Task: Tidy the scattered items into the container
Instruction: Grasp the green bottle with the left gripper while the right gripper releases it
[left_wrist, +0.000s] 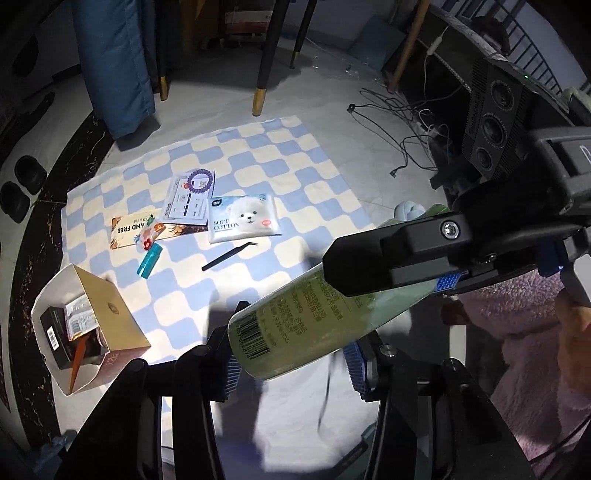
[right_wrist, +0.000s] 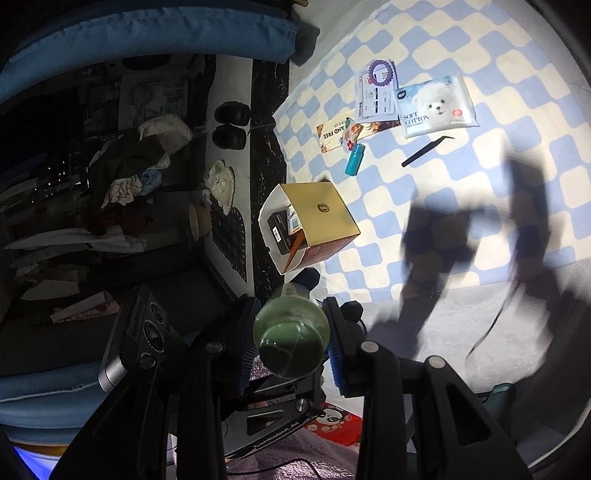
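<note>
Green bottle gripped from both ends above the checked mat

We see the checked mat (left_wrist: 258, 155) spread on the floor, the open box (left_wrist: 92, 325) at its 8 o'clock edge already holding things. The green bottle (left_wrist: 295, 325) hangs in the air: our left tongs (left_wrist: 291, 363) pinch its base end, our right tongs (right_wrist: 291, 347) are closed on its neck end. At 12 o'clock lie the tissue pack (left_wrist: 243, 218), black tweezers (left_wrist: 229, 254) and teal tube (left_wrist: 149, 263).
</note>
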